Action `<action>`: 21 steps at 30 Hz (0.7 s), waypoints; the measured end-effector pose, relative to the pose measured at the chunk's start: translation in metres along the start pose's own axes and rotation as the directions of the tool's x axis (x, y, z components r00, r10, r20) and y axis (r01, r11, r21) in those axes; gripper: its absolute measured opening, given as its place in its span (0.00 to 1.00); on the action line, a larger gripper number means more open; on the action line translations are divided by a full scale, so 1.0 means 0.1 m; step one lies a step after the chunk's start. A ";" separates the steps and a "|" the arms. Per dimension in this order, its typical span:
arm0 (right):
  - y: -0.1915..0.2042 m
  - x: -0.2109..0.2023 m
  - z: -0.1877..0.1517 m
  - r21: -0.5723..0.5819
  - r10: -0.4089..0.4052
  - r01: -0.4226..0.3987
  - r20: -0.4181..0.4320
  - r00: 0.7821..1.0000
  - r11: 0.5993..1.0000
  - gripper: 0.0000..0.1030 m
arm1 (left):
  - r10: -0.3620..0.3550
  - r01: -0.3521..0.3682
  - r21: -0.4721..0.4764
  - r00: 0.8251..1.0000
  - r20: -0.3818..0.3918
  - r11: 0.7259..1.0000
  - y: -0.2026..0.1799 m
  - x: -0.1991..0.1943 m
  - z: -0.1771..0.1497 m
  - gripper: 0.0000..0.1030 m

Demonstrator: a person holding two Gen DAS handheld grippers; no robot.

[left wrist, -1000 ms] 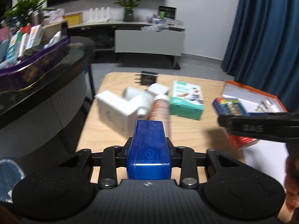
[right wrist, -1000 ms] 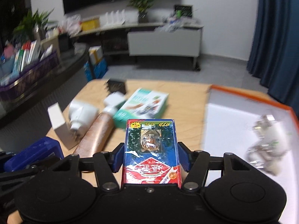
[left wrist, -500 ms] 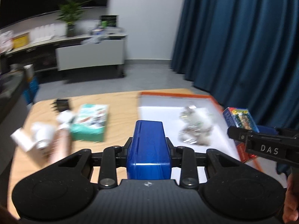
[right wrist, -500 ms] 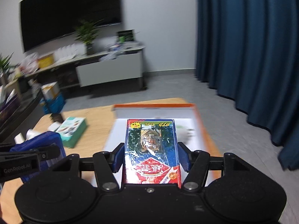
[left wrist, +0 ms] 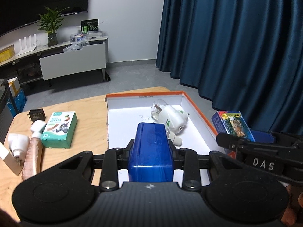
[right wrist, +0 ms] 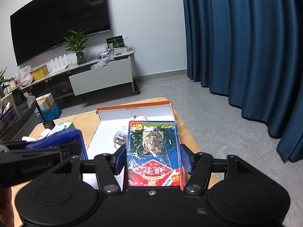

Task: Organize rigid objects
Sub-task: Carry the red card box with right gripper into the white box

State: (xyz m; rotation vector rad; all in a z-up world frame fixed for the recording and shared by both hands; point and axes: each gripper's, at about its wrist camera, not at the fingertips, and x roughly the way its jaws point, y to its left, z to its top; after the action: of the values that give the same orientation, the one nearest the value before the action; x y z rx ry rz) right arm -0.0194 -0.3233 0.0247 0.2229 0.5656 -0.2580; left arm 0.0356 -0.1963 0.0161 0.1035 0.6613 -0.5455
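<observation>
I have both tools loaded: my left gripper (left wrist: 151,147) is pinched narrow on the blue case (left wrist: 151,151), and my right gripper (right wrist: 153,158) is clamped at a middling width on the tiger-print card box (right wrist: 154,151), its blue pads (right wrist: 186,162) pressed to the long sides. What the next move turns on is the orange-rimmed tray (left wrist: 198,111), which lies dead ahead at twelve o'clock from both tools. In the left wrist view the blue case points its long axis straight out toward twelve, over the tray's near white floor, with the white plug-in device (left wrist: 171,120) just beyond its tip at about one o'clock. The card box also runs lengthwise toward twelve and, in the right wrist view, hangs over the tray's right half, near the right rim. I judge the left hand the nearer to open floor; the clear stretch sits at eleven o'clock from the blue case. The two tools ride side by side, close enough that each shows at the edge of the other's view, so I would lower one at a time. Left behind on the wooden table (left wrist: 90,113), out at nine to ten o'clock, are the green box (left wrist: 59,129), a copper-coloured tube (left wrist: 32,157) and some small white pieces. Beyond the table are grey floor tiles, blue curtains at two o'clock, and a low TV cabinet with a potted plant at eleven.
</observation>
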 end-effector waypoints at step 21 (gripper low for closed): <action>0.00 -0.07 -0.06 -0.009 0.019 -0.019 -0.007 1.000 1.000 0.69 | 0.028 -0.028 -0.002 0.999 0.023 1.000 -0.10 -0.15 0.00 0.33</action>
State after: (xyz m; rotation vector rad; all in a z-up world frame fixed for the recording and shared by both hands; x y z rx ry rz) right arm -0.0278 -0.3202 0.0238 0.2205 0.5714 -0.2358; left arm 0.0207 -0.1977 0.0258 0.1046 0.6370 -0.5183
